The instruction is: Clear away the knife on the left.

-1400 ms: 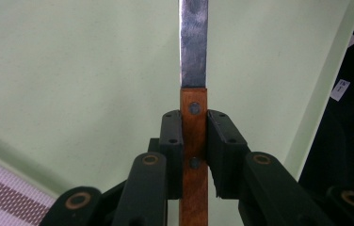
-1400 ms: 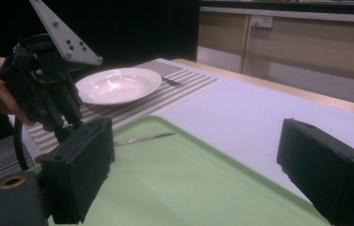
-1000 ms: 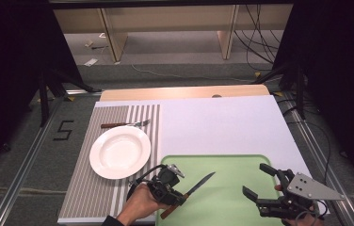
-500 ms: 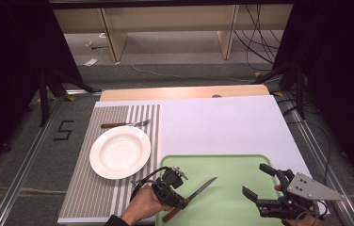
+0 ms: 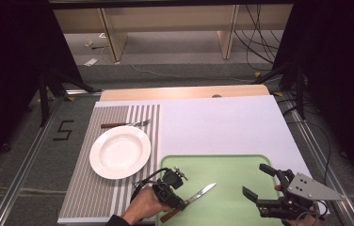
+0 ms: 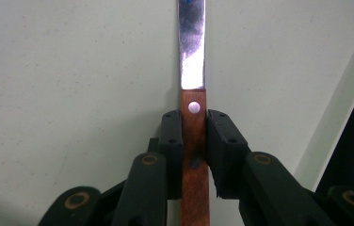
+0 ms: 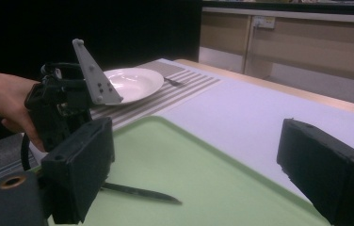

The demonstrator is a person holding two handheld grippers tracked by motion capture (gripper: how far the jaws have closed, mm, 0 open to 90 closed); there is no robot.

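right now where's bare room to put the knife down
Bare: the striped mat strip right of the plate, and the white table beyond the green tray. Crowded: the tray's near edge, with the knife in the left gripper and the open right gripper.

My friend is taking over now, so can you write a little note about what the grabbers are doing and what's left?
Left gripper: shut on the knife, clamping its wooden handle, blade out over the green tray.
Right gripper: open, holding nothing, above the tray's right side.
Things: white plate sits on the striped mat; the fork lies on the mat just beyond the plate.
Done: knife gripped.
Left, probably: carry the knife to the mat and lay it by the plate, then let go.
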